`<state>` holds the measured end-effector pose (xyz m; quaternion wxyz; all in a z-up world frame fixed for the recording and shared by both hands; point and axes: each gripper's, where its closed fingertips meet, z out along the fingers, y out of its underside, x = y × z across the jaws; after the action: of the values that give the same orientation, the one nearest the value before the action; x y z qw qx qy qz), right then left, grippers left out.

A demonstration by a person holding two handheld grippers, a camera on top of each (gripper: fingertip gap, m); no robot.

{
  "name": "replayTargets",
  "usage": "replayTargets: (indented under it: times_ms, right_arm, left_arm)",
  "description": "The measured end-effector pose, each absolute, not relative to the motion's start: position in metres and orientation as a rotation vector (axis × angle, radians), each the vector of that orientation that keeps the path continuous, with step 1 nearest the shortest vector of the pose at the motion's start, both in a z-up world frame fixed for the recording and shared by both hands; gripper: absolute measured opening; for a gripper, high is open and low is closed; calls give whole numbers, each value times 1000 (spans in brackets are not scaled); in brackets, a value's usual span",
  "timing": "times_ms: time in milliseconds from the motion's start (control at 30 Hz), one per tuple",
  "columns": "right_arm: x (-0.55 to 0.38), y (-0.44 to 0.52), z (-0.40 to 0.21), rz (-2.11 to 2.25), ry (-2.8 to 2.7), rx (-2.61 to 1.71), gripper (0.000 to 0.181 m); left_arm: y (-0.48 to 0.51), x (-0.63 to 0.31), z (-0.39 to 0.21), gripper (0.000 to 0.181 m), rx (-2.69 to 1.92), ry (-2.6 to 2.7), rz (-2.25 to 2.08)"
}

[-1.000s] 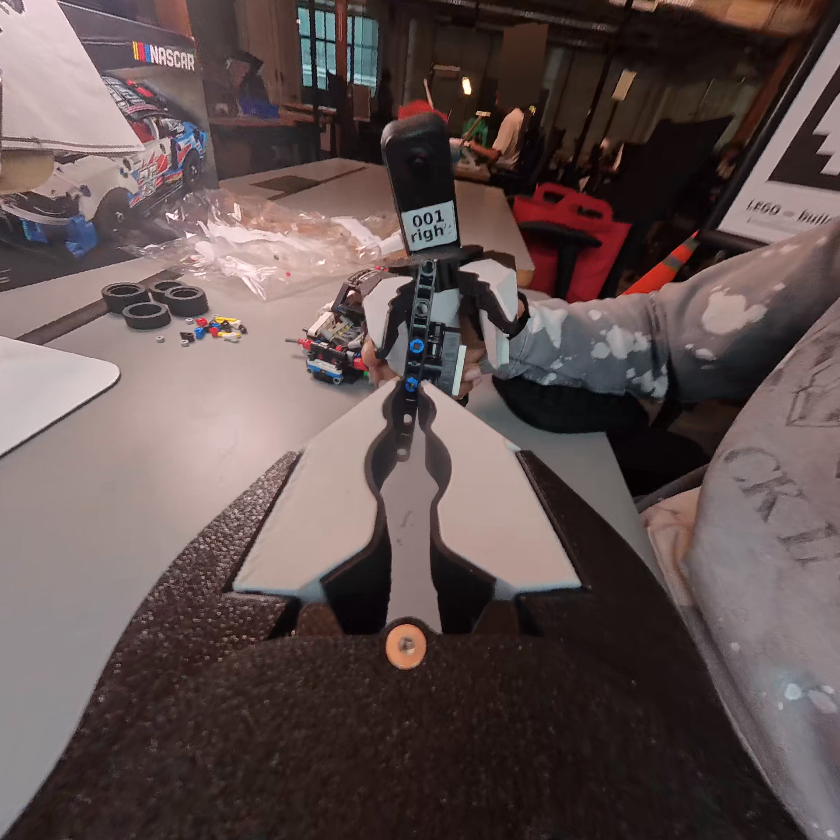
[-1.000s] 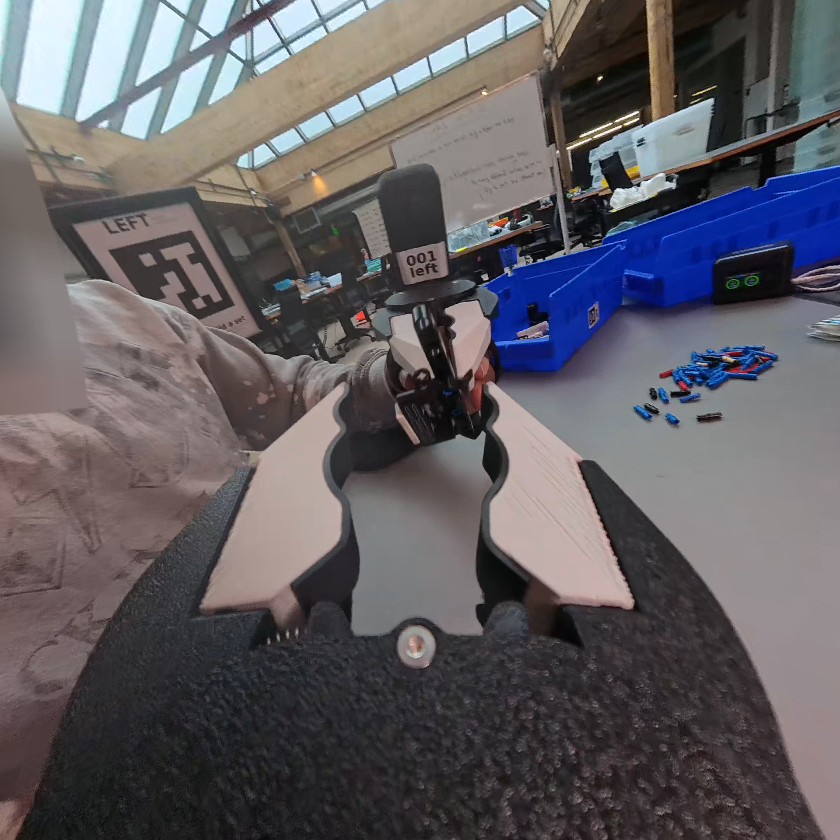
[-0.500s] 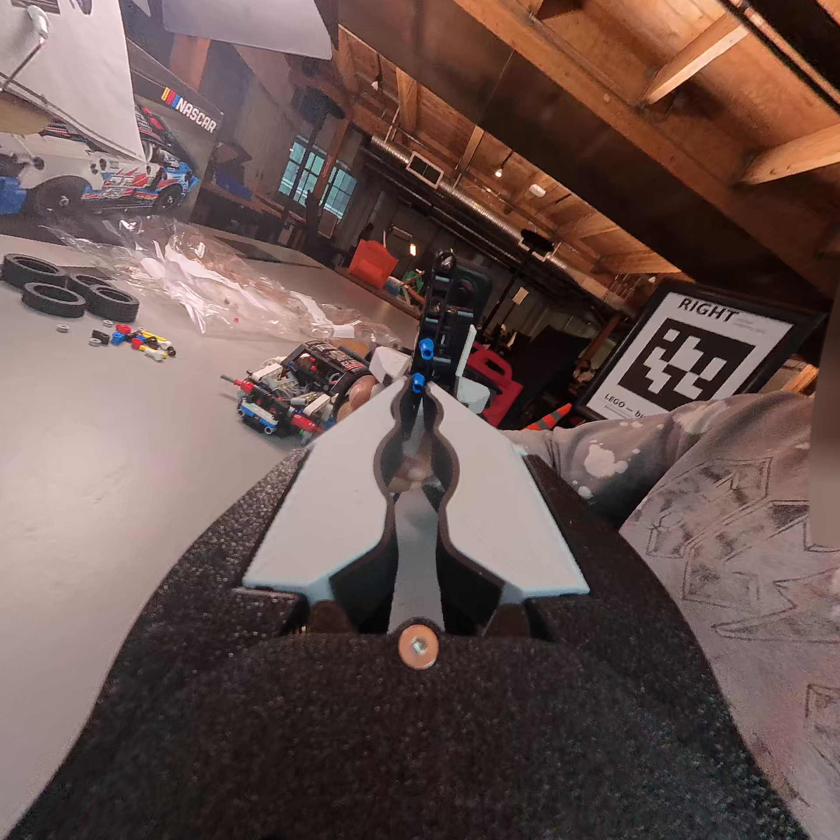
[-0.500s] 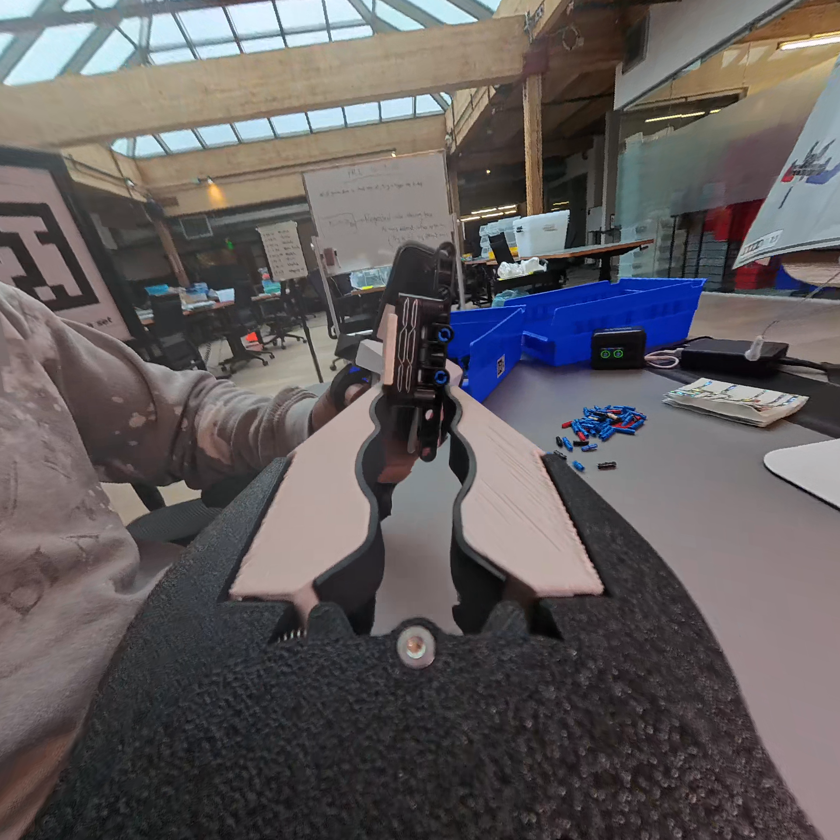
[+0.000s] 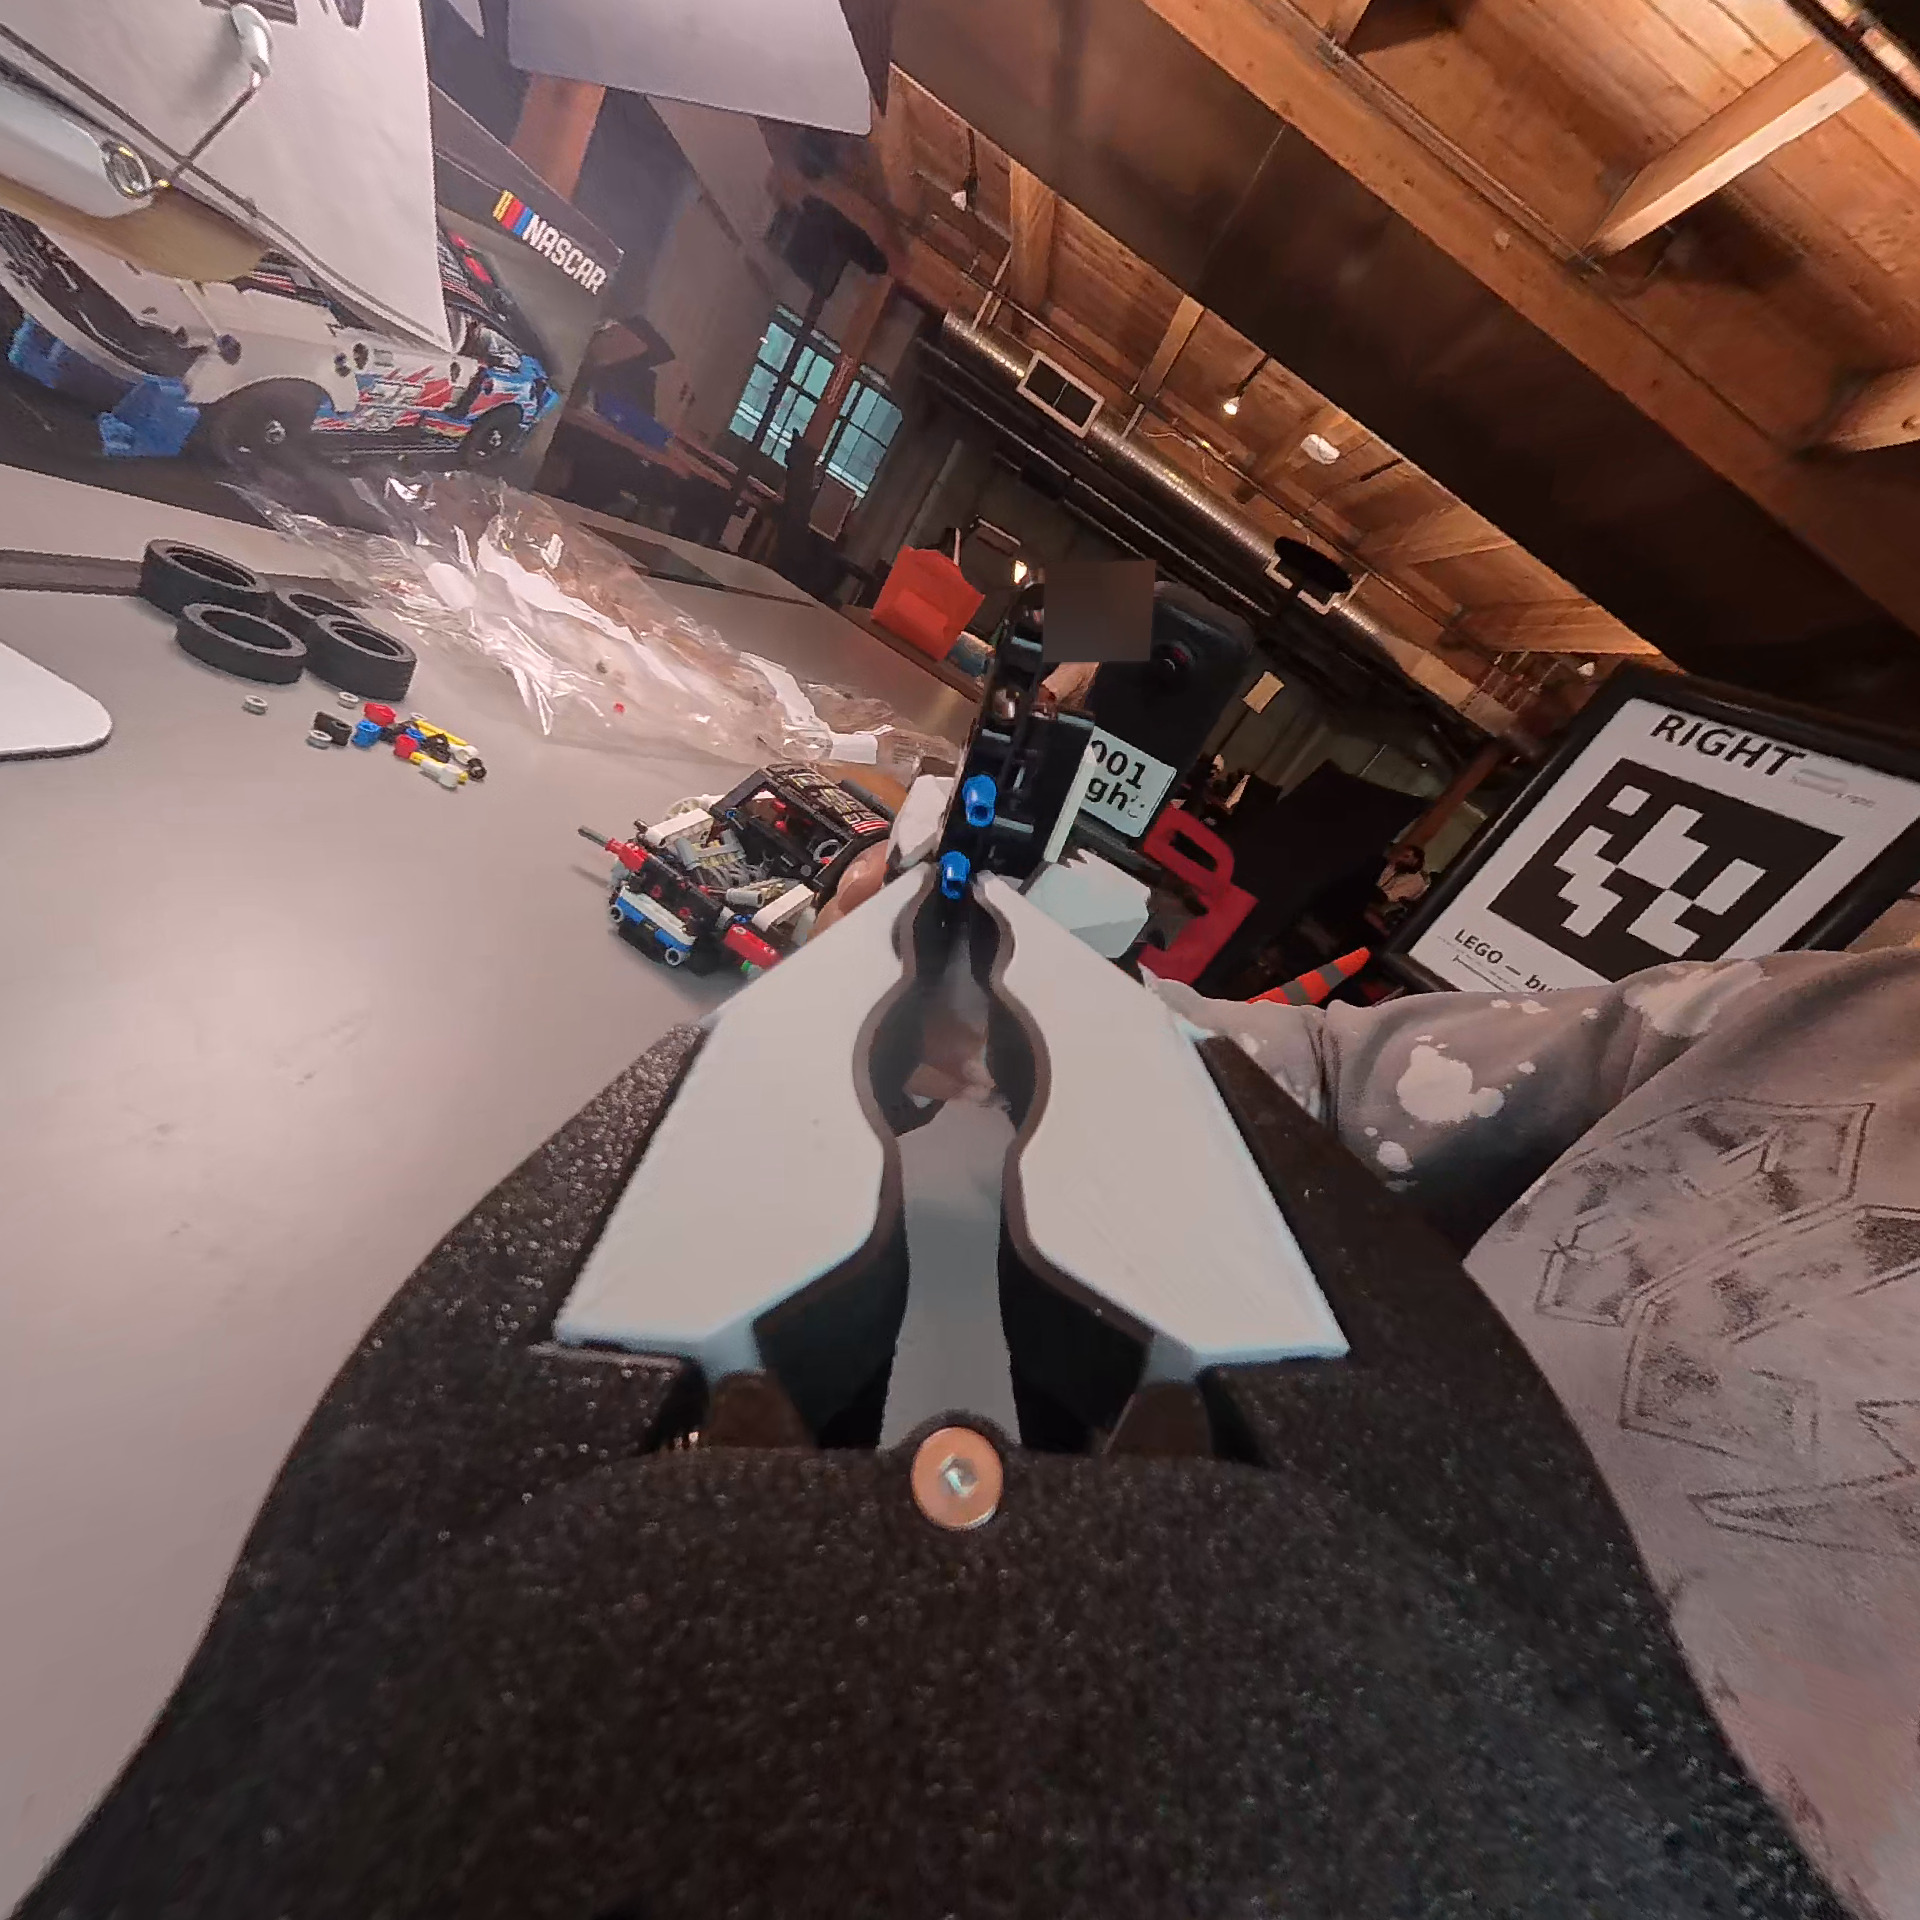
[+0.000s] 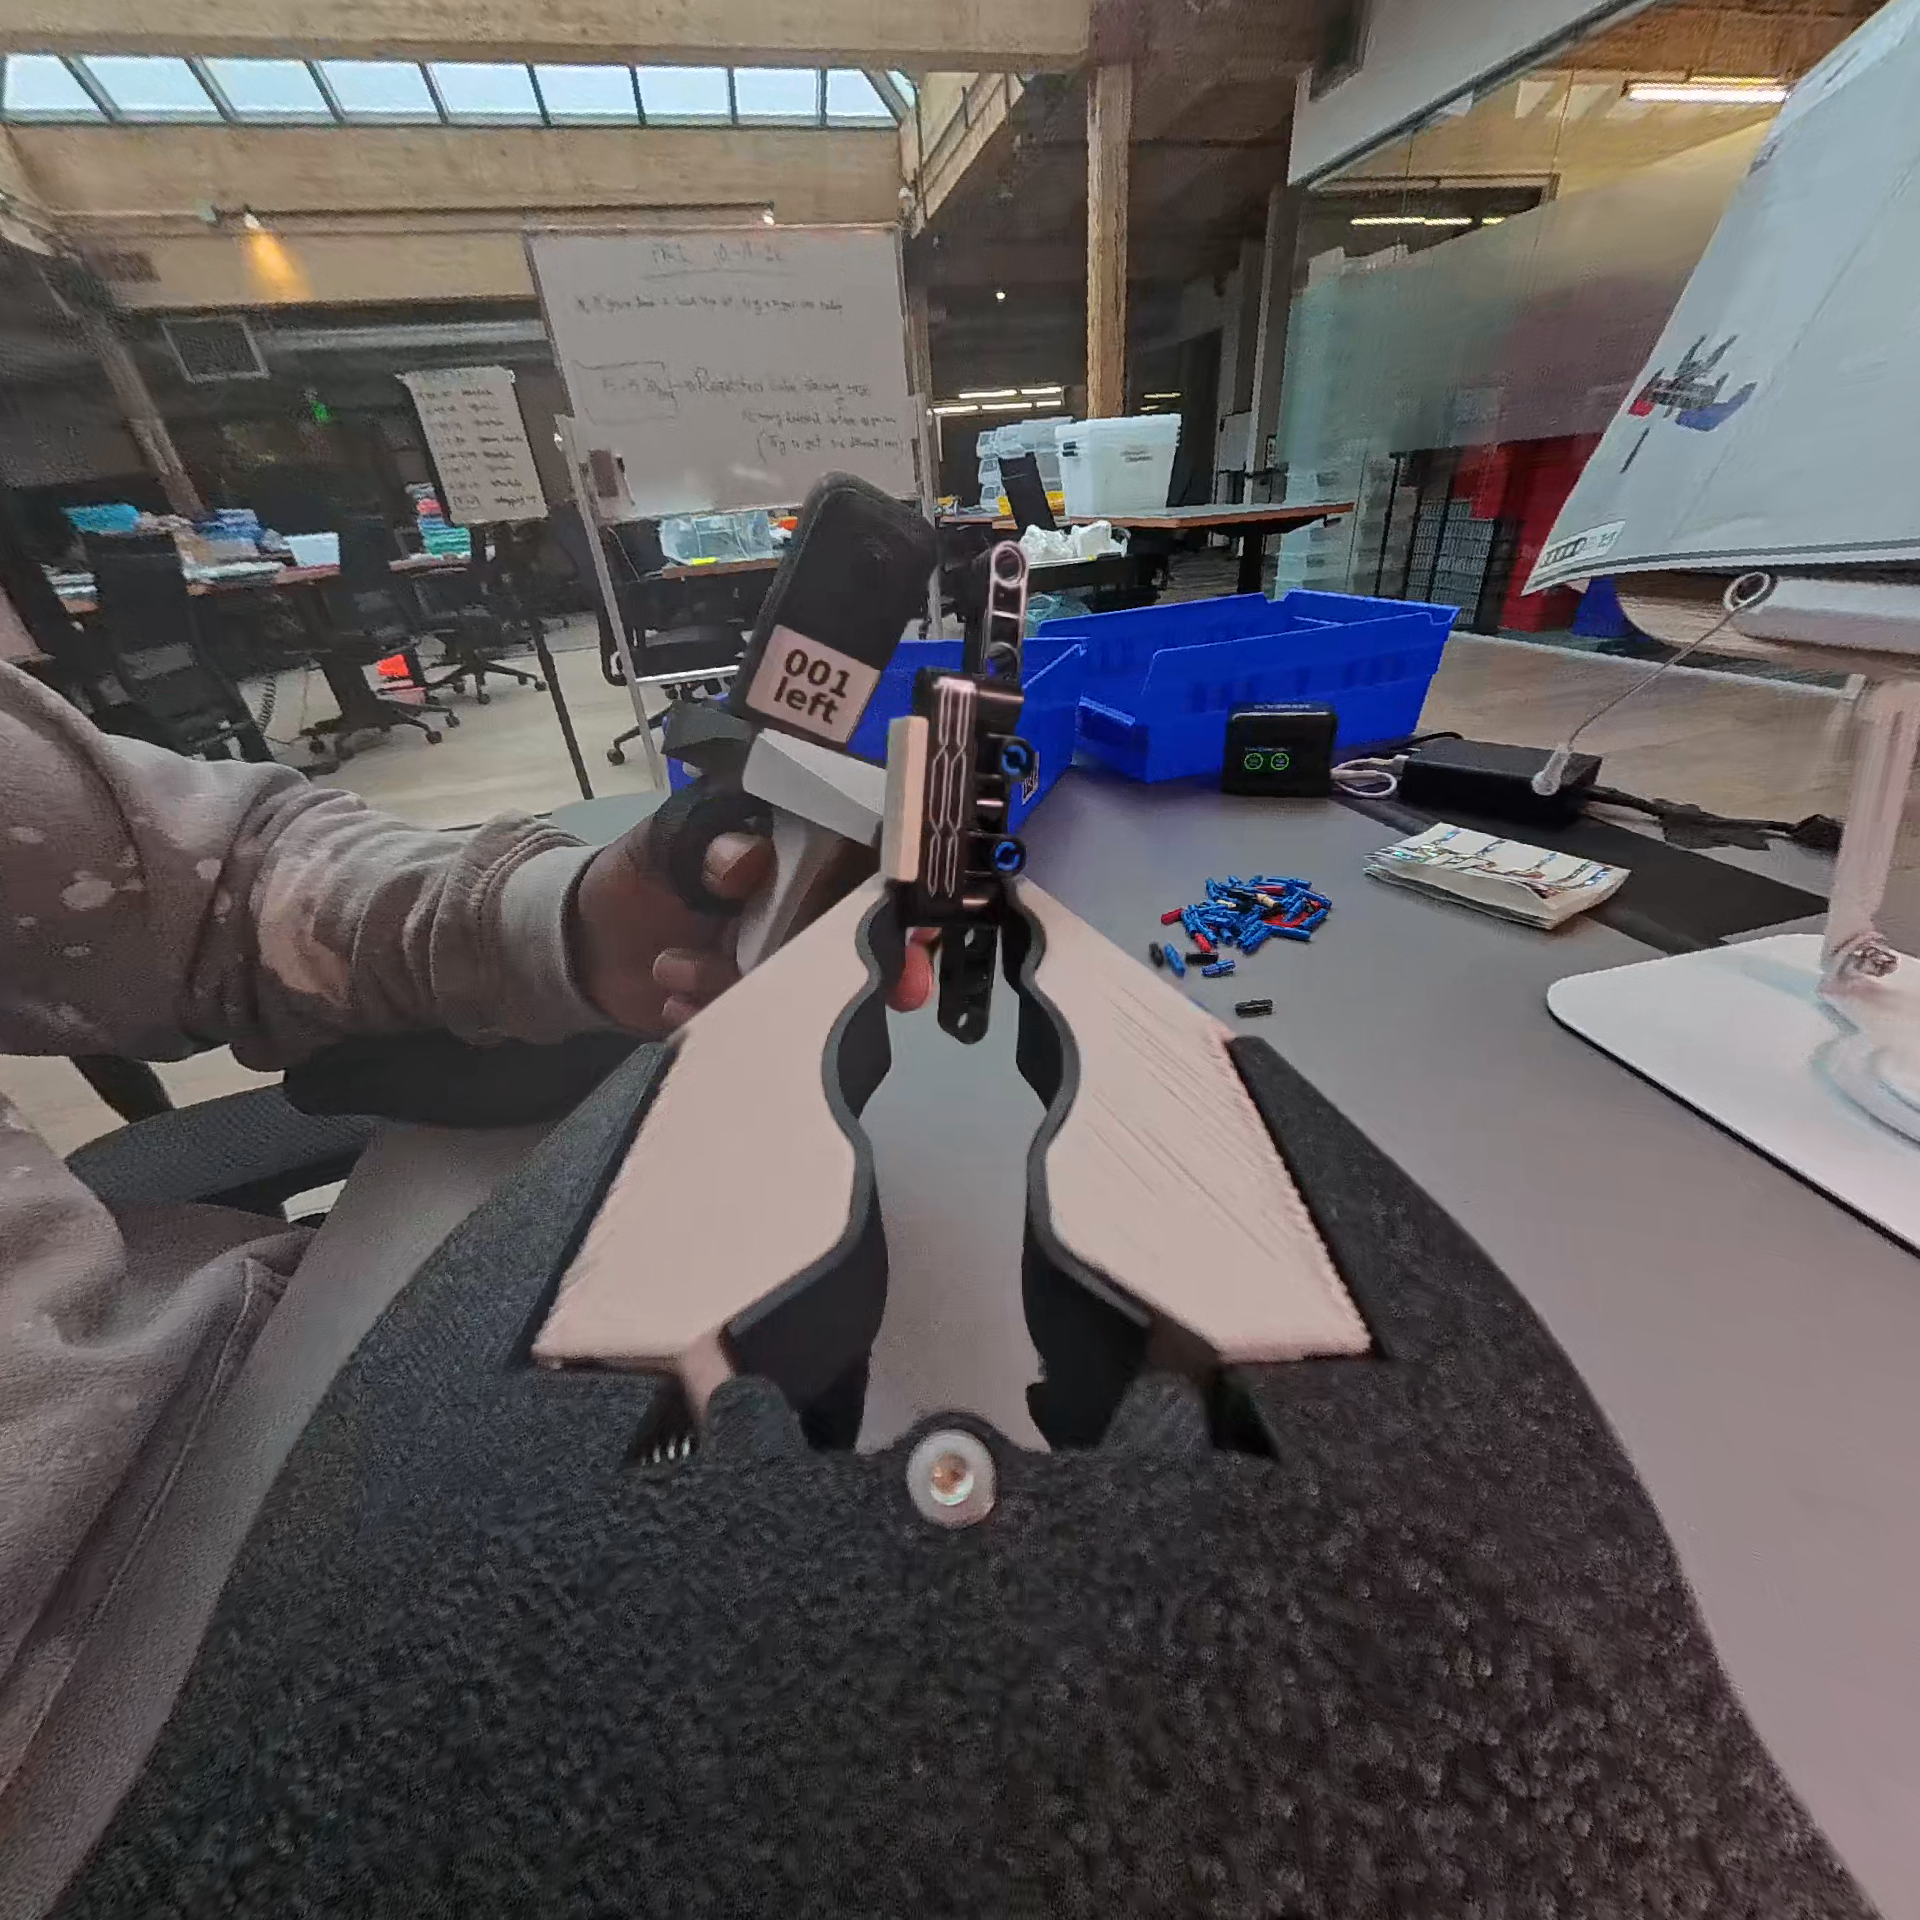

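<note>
Black toy-brick piece (image 6: 971, 790), a long holed beam with a panel and blue pins on it, sits upright in the air between both tools, above the near edge of the grey table (image 5: 260, 1039). Left gripper (image 5: 951, 899) is closed right down on the beam's lower end, tips nearly touching. Right gripper (image 6: 961, 935) is only narrowly open, its tips pinching the same piece from the opposite side, so it looks clamped too. A hand (image 6: 665, 925) holds the left tool's grip in the right wrist view. Judgement: with two grips on one thin beam, best to keep both tools in line and avoid twisting, since the pins and panel could pop loose. Left wrist view shows a half-built toy car (image 5: 738, 873) on the table just behind the piece, loose tires (image 5: 281, 634) and small coloured bits (image 5: 400, 738) farther off, and crumpled clear plastic bags (image 5: 582, 634). Right wrist view shows a heap of blue pins (image 6: 1252, 914), a folded booklet (image 6: 1496, 873), blue bins (image 6: 1247, 665) and a whiteboard (image 6: 727, 364). Big workshop room, wood beams, skylights.
</note>
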<state>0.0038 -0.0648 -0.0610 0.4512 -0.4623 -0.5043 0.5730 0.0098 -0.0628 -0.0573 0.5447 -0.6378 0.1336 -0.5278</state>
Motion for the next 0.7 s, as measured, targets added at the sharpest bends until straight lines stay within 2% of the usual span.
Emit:
replayTargets:
  times_ms: [467, 700]
  right_arm:
    - [-3, -53, -33, 1547, -973, -1206, 14]
    - [-3, -48, -28, 1473, -972, -1201, 14]
  left_arm:
    - [-53, 0, -35, 0, -1454, 203, -1110]
    - [-52, -2, -30, 0, -1440, 194, -1098]
